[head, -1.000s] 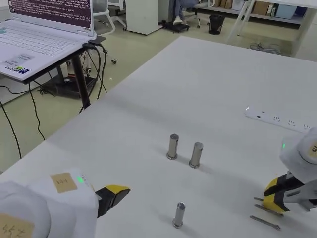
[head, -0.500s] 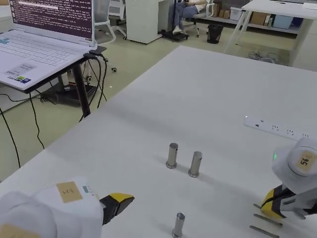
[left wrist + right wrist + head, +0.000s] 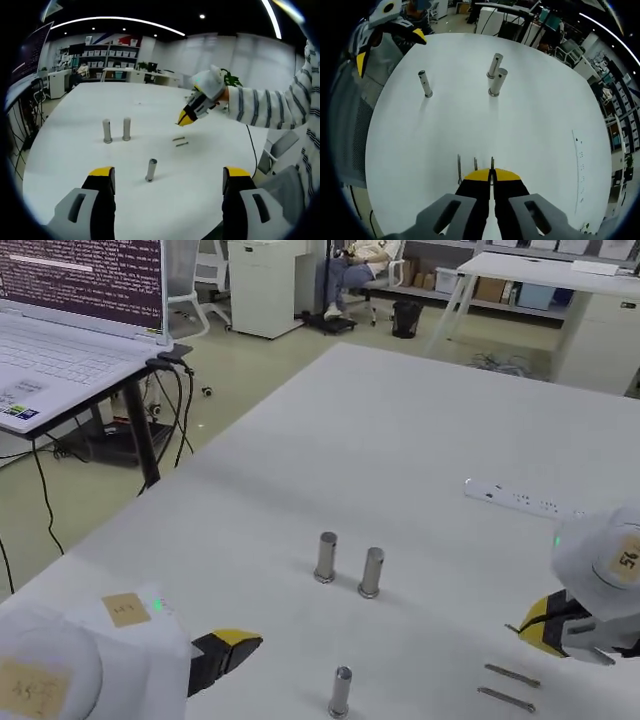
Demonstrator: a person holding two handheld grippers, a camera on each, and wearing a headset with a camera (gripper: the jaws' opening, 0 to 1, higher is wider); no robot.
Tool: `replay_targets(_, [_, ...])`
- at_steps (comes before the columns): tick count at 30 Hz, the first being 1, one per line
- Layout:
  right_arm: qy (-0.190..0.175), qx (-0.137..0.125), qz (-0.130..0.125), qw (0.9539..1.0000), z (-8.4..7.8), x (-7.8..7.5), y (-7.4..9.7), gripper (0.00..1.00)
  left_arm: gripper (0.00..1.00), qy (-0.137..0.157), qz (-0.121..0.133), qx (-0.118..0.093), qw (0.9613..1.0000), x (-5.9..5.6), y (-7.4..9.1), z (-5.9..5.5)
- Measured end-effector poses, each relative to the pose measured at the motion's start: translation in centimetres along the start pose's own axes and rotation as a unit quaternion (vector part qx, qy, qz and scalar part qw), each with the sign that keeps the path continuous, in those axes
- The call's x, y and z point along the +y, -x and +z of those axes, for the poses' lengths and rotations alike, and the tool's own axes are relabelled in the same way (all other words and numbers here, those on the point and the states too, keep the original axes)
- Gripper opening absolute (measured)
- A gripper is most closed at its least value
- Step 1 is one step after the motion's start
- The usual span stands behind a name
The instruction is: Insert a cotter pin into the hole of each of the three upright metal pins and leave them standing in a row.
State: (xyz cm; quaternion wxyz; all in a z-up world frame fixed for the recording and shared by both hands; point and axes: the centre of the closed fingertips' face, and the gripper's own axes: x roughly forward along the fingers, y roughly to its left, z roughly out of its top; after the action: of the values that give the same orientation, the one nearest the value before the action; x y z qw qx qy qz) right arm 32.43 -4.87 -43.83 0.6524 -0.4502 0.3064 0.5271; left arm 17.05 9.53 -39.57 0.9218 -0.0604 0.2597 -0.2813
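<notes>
Three upright metal pins stand on the white table: two close together [image 3: 325, 558] [image 3: 371, 573] and a third [image 3: 341, 692] nearer to me. My right gripper [image 3: 492, 174] is shut on a thin cotter pin [image 3: 492, 162], held just above the table at the right [image 3: 545, 625]. Two more cotter pins [image 3: 512, 675] [image 3: 506, 699] lie on the table below it. My left gripper [image 3: 168, 172] is open and holds nothing. It hovers at the near left [image 3: 225, 648], short of the third pin [image 3: 151, 170].
A white power strip [image 3: 520, 500] lies on the table beyond the right gripper. A laptop [image 3: 70, 330] sits on a stand off the table's left edge, with cables hanging below. The table's left edge [image 3: 150, 510] runs diagonally.
My right gripper has risen off the table with one cotter pin, leaving two lying there. The left gripper has barely moved. The head camera has shifted.
</notes>
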Motion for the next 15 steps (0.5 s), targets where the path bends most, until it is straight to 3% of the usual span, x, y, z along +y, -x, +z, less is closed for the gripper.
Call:
replay_targets(6, [-0.002,-0.055,-0.037,0.9978,2.4,0.9,3.0,0.00,0.81,0.011,-0.015,-0.004,0.9998,0.2,-0.5,0.8])
replay_targets(9, [0.005,-0.087,-0.060,0.9944,4.0,1.9,4.6,0.00,0.77,0.018,-0.025,-0.008,0.9995,0.2,-0.8,1.4])
replay_targets(12, [0.043,-0.098,-0.088,0.9904,4.8,2.7,5.7,0.00,0.73,0.025,-0.035,-0.014,0.9990,0.0,-1.1,2.0])
replay_targets(15, [0.058,-0.105,-0.099,0.9879,5.4,4.3,6.6,0.00,0.69,0.028,-0.047,-0.018,0.9983,-0.3,-1.4,2.5])
